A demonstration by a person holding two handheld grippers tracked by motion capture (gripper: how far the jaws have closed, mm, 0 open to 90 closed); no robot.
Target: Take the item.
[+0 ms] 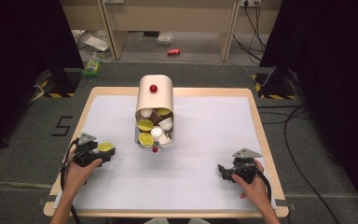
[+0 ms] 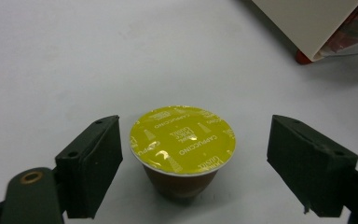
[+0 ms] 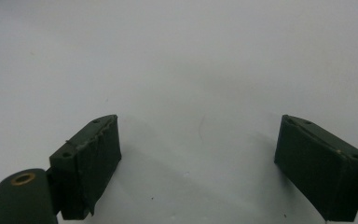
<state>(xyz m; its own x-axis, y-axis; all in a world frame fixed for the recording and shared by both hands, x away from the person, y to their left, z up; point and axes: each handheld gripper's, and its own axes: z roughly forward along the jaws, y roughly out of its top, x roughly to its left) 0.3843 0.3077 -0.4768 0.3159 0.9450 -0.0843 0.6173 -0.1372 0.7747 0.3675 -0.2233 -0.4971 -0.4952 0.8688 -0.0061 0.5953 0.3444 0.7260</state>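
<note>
1. One capsule at a time: a yellow-lidded cappuccino capsule [image 2: 182,140] stands upright on the white counter [image 1: 205,140], lid up, midway between the jaws of the left gripper [image 1: 103,151], at the counter's left side.
2. Judged as the step in hand: either closing on this capsule or having just set it down; cannot tell which.
3. For a clean grasp: keep the jaws level and centred on the brown cup wall just under the lid's rim, not on the foil itself.
4. Close slowly and evenly, since the tapered cup may squirt downward or tip if one pad meets it first.
5. Left gripper: jaws wide apart, clear gaps on both sides of the capsule, touching nothing.
6. Right gripper [image 1: 227,171]: jaws spread equally wide over bare counter at the right side, holding nothing, well apart from everything else.
7. Remaining stock: a cream capsule dispenser [image 1: 154,100] lying on its side at the counter's middle, its open face toward the person, stuffed with yellow-lidded and white capsules; a small red knob [image 1: 154,149] lies just beside its mouth.
8. Keep the left gripper's path clear of the dispenser's near corner, which sits close by in the left gripper view.
</note>
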